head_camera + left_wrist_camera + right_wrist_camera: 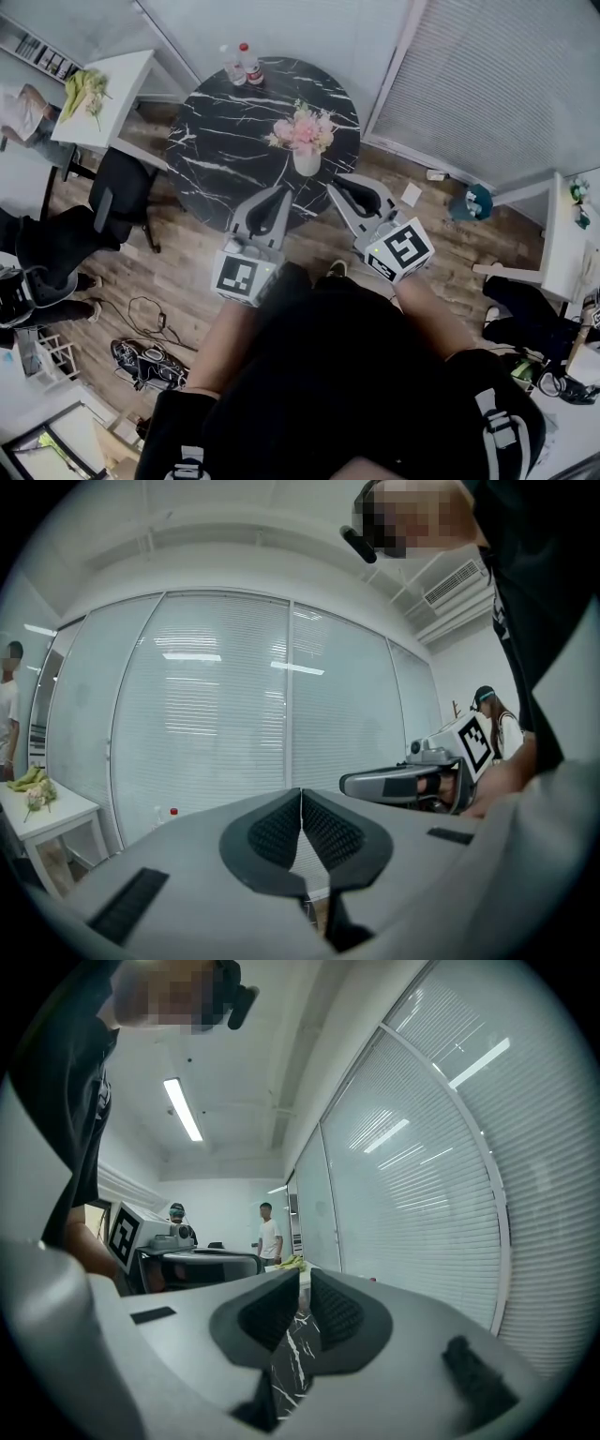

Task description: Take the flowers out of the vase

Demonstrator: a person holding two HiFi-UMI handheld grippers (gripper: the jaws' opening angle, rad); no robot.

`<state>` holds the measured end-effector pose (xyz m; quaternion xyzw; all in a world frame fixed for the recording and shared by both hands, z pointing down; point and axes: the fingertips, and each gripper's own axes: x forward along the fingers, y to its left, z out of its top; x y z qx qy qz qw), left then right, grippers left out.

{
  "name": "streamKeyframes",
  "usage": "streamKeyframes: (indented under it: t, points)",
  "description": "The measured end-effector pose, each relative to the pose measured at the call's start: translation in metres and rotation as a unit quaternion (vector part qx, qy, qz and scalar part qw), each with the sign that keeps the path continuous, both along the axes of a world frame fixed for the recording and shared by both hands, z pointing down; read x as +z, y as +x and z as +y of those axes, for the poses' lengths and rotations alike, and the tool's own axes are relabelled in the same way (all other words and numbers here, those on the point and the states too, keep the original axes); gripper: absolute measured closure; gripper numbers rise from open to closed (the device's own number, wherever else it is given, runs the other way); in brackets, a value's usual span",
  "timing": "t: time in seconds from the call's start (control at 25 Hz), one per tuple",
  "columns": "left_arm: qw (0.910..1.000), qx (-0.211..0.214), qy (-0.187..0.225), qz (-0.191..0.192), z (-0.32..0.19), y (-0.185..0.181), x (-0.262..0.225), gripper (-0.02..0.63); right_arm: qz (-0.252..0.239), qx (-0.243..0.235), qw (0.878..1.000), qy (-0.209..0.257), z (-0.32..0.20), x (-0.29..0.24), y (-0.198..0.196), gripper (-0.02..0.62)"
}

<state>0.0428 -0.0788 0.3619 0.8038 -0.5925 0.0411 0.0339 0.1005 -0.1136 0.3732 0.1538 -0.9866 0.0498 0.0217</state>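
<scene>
A bunch of pink flowers [304,130] stands in a white vase [307,162] on the round black marble table [216,150], toward its near right side. My left gripper [280,194] reaches over the table's near edge, just left of the vase and below it; its pads meet with nothing between them. My right gripper [341,187] hovers to the lower right of the vase, jaws together and empty. In the left gripper view my left gripper [301,801] is shut, and the right gripper [349,783] shows beside it. The right gripper view shows my right gripper [304,1283] over marble. Neither gripper view shows the flowers.
Two plastic bottles [241,64] stand at the table's far edge. A white side table [122,75] with yellow-green flowers [84,89] is at the far left, a black chair [120,192] beside it. A white desk [561,246] stands right. A person [269,1235] stands in the distance.
</scene>
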Motion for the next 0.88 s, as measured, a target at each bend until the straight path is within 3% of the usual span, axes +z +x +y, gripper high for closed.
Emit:
streamKeyframes:
  t: [0.24,0.44,0.88]
  points:
    - [1.0,0.007,0.002,0.005,-0.025,-0.025,0.01,0.592,0.025,0.018,1.0,0.002,-0.022,0.012,-0.02,0.564]
    - [0.999,0.044,0.002,0.007,-0.054,-0.043,0.015,0.592,0.047,0.043,0.998,-0.001,-0.044,0.022,-0.044,0.524]
    - [0.9938,0.111,0.004,0.001,-0.11,-0.08,0.031,0.592,0.101,0.14,0.985,-0.023,-0.103,0.062,-0.077,0.436]
